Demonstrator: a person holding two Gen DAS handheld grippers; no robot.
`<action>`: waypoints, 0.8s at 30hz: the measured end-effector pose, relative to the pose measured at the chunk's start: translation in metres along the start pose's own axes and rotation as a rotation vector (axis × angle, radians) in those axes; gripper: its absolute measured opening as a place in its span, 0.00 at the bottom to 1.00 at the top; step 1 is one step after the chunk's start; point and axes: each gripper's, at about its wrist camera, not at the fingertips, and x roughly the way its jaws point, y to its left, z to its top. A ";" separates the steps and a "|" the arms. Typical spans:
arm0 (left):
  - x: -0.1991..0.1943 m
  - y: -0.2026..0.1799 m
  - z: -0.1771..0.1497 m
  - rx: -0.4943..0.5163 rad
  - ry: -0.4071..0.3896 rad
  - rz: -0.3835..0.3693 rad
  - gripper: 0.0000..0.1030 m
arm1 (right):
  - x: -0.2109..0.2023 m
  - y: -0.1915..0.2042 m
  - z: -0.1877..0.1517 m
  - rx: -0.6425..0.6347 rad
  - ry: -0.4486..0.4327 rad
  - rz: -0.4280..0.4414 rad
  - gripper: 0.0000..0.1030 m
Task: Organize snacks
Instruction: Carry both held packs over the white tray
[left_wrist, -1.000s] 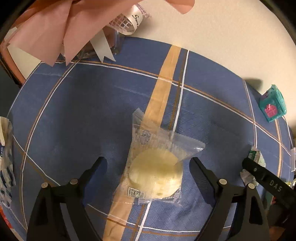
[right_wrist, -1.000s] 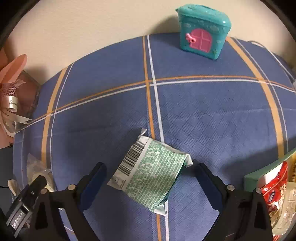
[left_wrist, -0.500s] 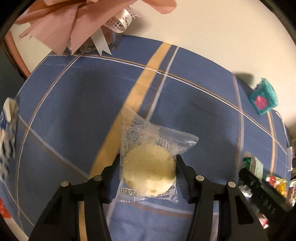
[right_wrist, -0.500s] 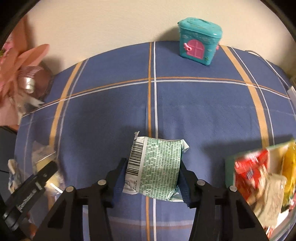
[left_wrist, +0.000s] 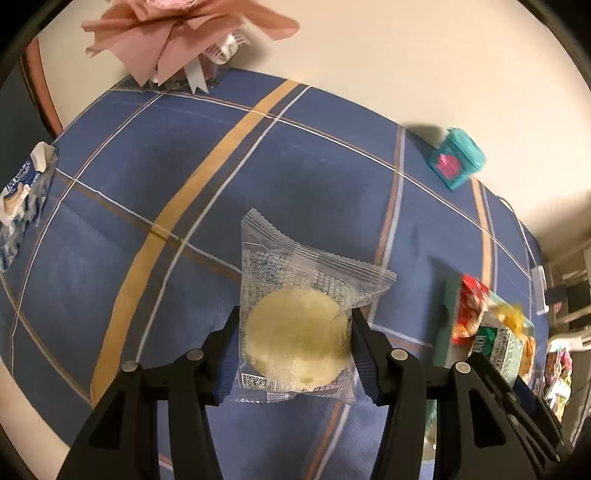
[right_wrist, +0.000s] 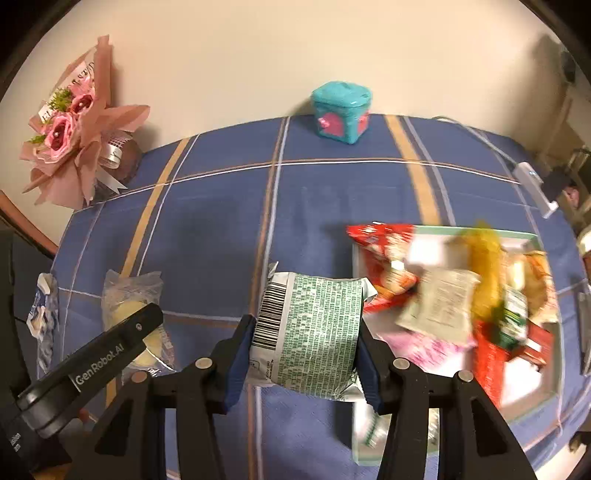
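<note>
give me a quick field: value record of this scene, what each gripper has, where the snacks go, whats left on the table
left gripper: shut on the clear-wrapped round pastry
right gripper: shut on the green-printed packet
tray: right side of table, already piled with mixed snack packets
loose snack: blue-and-white packet at the table's left edge
tablecloth: blue plaid with orange and white stripes
background: teal toy house and pink bouquet by the wall
</note>
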 end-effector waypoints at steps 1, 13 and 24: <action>-0.005 -0.004 -0.006 0.006 -0.005 -0.008 0.54 | -0.005 -0.004 -0.003 0.003 -0.008 0.000 0.52; -0.019 -0.096 -0.077 0.172 0.024 -0.069 0.54 | -0.028 -0.096 -0.042 0.129 -0.002 -0.028 0.52; -0.003 -0.180 -0.120 0.370 0.082 -0.114 0.54 | -0.022 -0.207 -0.057 0.330 0.044 -0.107 0.52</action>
